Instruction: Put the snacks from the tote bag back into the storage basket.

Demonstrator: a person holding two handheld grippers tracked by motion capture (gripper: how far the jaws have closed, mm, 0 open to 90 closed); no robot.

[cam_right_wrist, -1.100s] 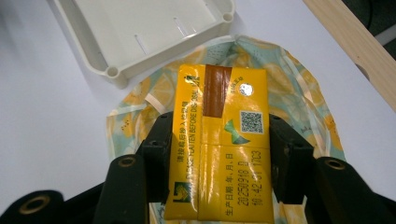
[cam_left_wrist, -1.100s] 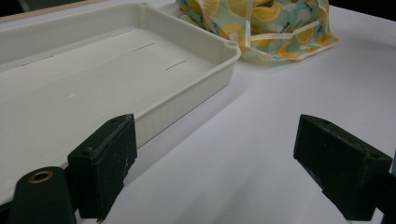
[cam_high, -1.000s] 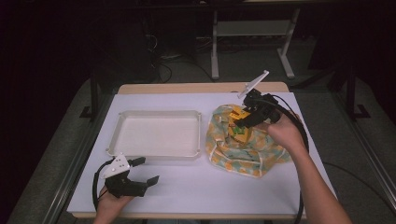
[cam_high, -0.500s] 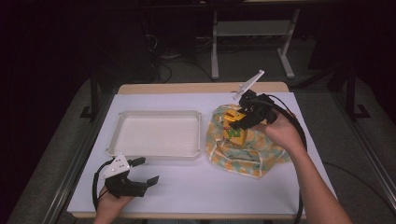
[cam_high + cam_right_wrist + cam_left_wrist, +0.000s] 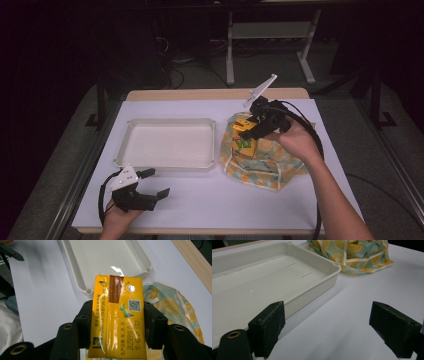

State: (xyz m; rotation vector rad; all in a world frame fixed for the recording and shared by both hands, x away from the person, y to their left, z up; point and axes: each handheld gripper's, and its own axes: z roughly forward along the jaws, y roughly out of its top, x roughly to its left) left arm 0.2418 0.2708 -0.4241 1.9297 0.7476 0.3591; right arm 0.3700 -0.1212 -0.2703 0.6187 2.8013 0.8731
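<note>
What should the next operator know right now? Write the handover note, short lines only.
Right hand-held gripper: shut on the yellow drink carton, held above the lemon-print bag.
Left hand-held gripper: open, holding nothing, near the front edge of the table, in front of the tray.
White tray: left of the bag, nothing in it.
Done: carton gripped and lifted out of the bag.
Left: probably carry the carton across and set it in the tray; whether more items remain in the bag cannot be told.

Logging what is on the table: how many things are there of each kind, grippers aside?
Yellow drink carton: 1
White tray: 1
Lemon-print cloth bag: 1
Total: 3
</note>
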